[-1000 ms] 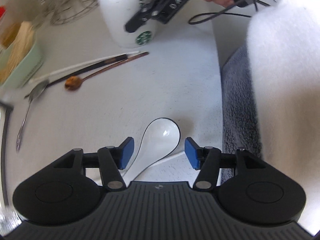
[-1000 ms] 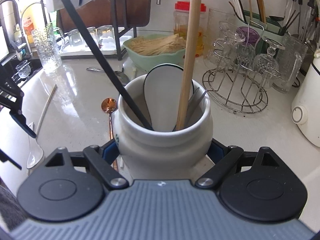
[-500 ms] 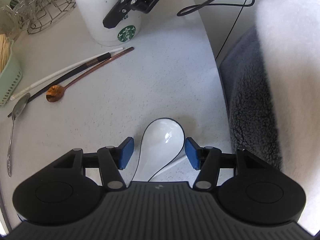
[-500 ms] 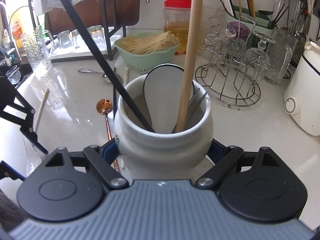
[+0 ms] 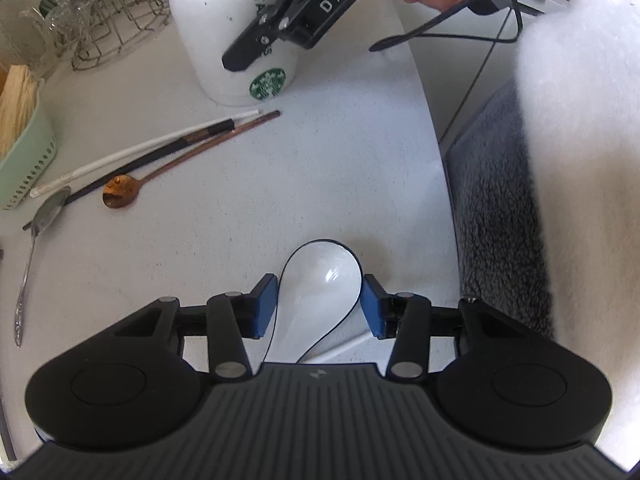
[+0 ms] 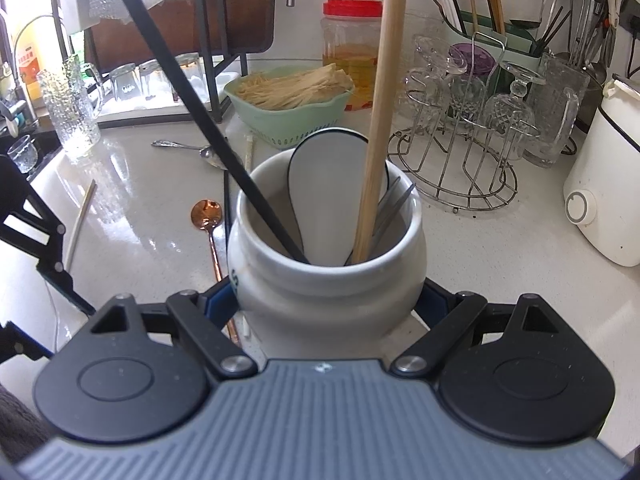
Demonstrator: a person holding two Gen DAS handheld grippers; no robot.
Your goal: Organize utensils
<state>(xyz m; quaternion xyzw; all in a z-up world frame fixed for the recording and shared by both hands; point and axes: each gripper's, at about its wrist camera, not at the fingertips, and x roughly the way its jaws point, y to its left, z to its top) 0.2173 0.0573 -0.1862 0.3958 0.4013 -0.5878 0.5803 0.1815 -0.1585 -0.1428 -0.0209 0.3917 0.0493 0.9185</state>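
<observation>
So the white countertop (image 5: 248, 200) is the biggest thing here, with stuff scattered all over it. At the far side there's a wire glass rack (image 6: 460, 148) with upside-down glasses, a mint green basket (image 6: 288, 120) full of pale noodle-like sticks, and a red-lidded jar (image 6: 352, 48) behind that. A white appliance (image 6: 604, 184) sits off on the far right.

Next down in size is the white Starbucks jar (image 6: 324, 280), which is where the utensils go. The right gripper (image 6: 326, 304) has its blue pads on either side of the jar's lower body, so it's grasping the jar. Already standing in it: a white ceramic spoon (image 6: 332, 196), a wooden chopstick (image 6: 378, 120), a black chopstick (image 6: 192, 108) and something metal at the back that I can't make out.

The left gripper (image 5: 319, 306) points down at the near edge of the counter over a second white soup spoon (image 5: 320, 292) with a black rim. Its jaws are closing with the spoon bowl between them; the blue pads sit right at the rim on both sides, and I can't tell if they're actually pressing yet.

Loose ones lying left of the jar: a copper spoon (image 5: 120, 194), a white chopstick (image 5: 140, 148), a dark chopstick (image 5: 160, 154) and a silver spoon (image 5: 44, 220).
</observation>
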